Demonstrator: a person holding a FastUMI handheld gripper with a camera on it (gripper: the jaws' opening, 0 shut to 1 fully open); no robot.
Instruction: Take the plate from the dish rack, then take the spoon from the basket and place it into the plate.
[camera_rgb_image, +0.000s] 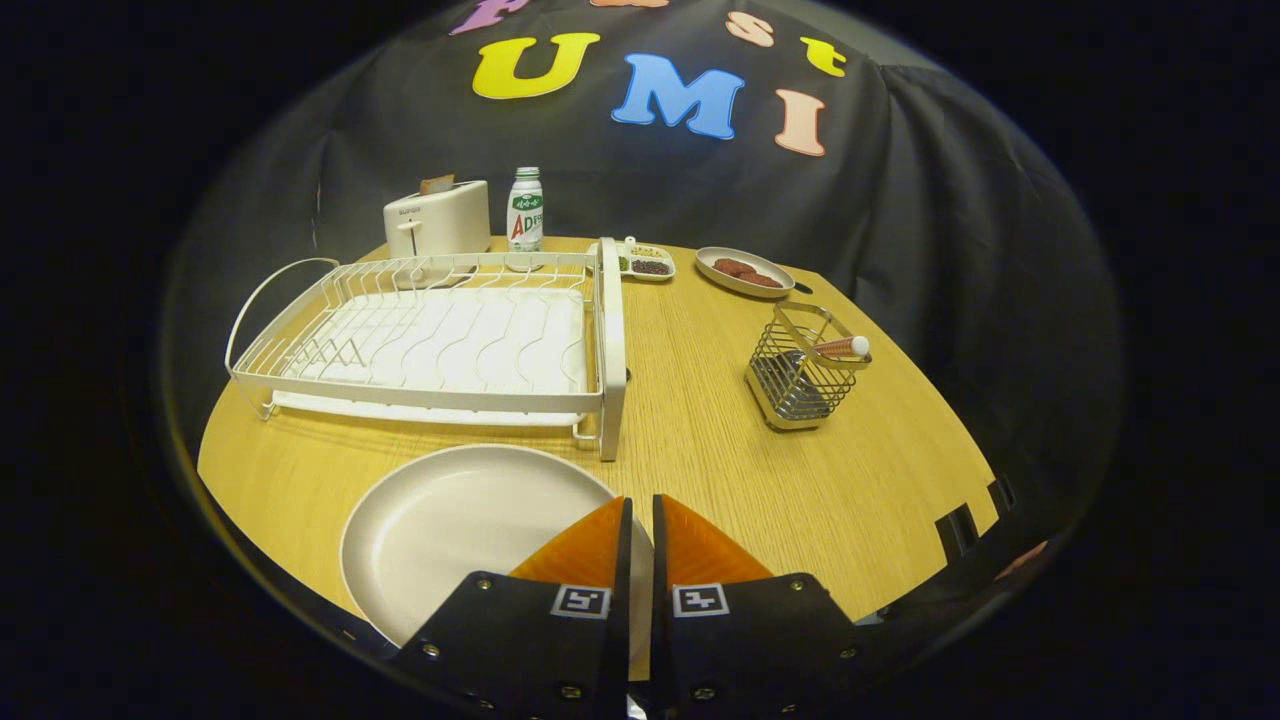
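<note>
A cream round plate (460, 530) lies flat on the wooden table in front of the white dish rack (430, 335). My gripper (641, 503) hovers over the plate's right rim, its two orange fingers (585, 548) nearly touching and nothing between them. Beyond the fingers to the right stands a wire basket (797, 378). The spoon (843, 347) leans in it, its reddish handle with a white end sticking out over the basket's right edge. The spoon's bowl is hidden inside the basket.
Behind the rack stand a white toaster (437, 217) and a bottle (525, 209). A small divided dish (645, 263) and a plate of brown food (744, 271) sit at the table's far side. Bare wood (700, 440) lies between rack, basket and fingers.
</note>
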